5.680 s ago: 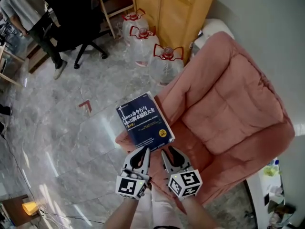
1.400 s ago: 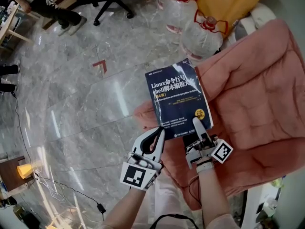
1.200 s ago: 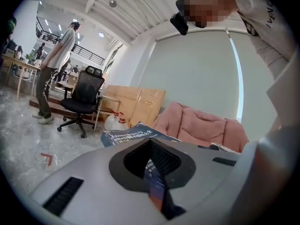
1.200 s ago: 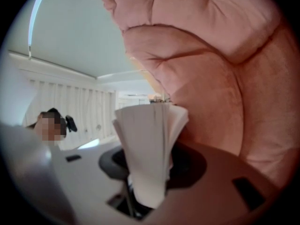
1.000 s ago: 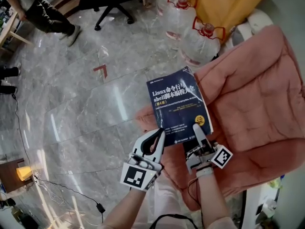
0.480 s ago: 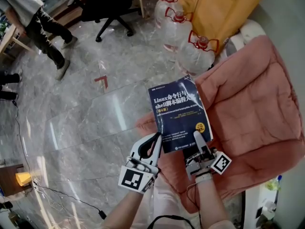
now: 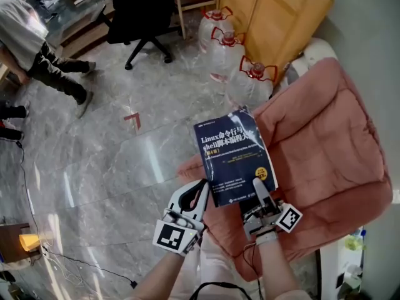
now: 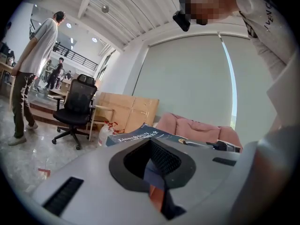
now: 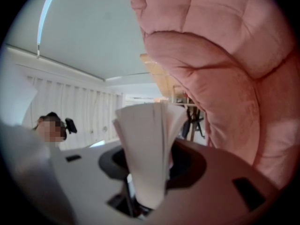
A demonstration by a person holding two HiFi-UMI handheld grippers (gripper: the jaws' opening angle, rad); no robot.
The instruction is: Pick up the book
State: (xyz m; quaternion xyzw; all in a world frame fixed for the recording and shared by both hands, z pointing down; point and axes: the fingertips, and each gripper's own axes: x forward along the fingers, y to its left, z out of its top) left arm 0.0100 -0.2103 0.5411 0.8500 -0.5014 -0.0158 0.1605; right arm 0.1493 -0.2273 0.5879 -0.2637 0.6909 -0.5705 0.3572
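Low in the frame, my right gripper [image 7: 258, 192] has its fingers clamped on the bottom edge of the book [image 7: 234, 158]. My left gripper [image 7: 201, 192], fingers together on nothing, sits just beside the book's lower left corner. The book hangs mid-frame, over the front of the pink armchair [image 7: 325, 142]. I judge the lift is under way. Next I should raise it clear without letting the thick block sag from its one-edge hold.

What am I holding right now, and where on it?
The right gripper holds the book by its near edge, pages between its fingers. The left gripper, shut, holds nothing.
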